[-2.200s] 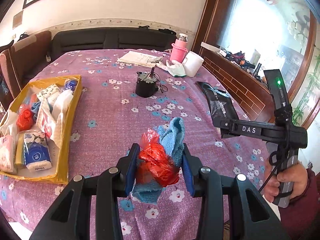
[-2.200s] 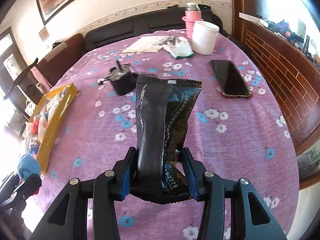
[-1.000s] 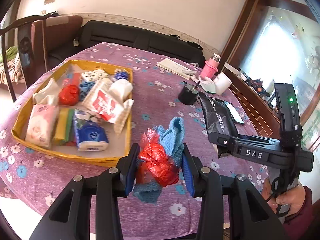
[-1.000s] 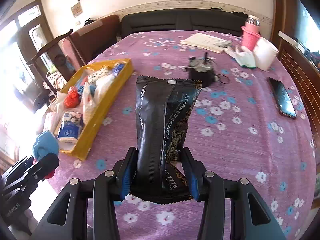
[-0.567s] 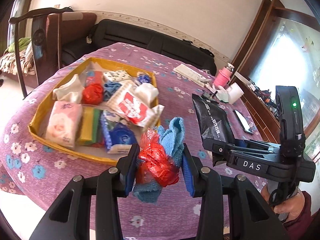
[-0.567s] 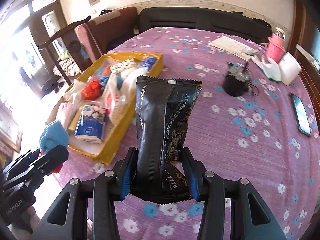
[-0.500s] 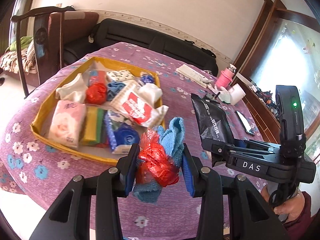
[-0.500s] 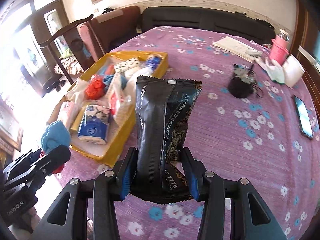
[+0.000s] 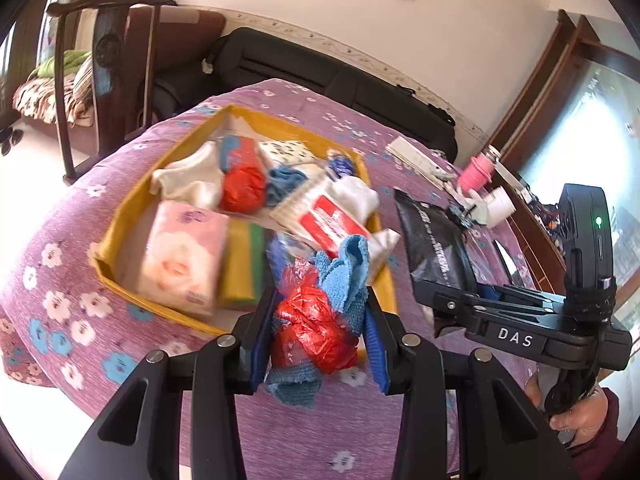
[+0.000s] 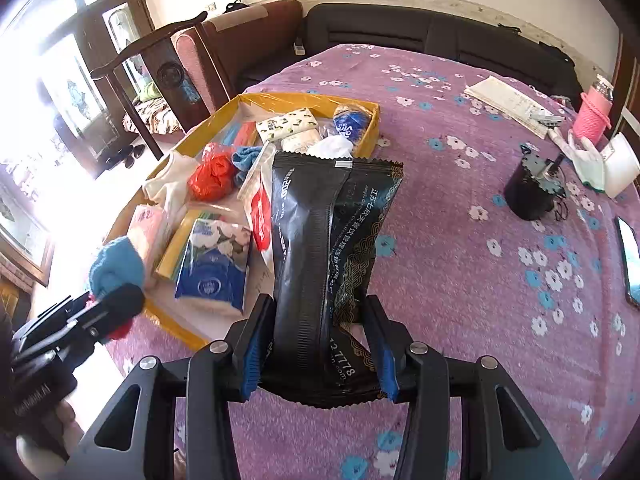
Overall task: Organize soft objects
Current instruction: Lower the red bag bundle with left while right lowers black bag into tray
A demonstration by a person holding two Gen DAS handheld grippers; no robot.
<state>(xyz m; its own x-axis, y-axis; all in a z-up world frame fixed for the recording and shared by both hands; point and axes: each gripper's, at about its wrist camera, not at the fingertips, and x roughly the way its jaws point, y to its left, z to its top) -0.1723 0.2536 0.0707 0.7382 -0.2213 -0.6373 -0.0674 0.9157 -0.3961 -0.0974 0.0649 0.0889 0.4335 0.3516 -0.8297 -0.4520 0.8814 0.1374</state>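
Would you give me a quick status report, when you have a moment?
Left gripper shut on red-and-blue bundle. Right gripper shut on black packet. Both beside yellow tray, already crowded.

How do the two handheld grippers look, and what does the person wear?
Both grippers are matte black plastic with silver screws and blue ribbed pads on the fingers. The right gripper, seen from the side, has white "DAS" lettering, a green light on its upright black module, and a black cable by the handle. The right hand has a dark red sleeve.
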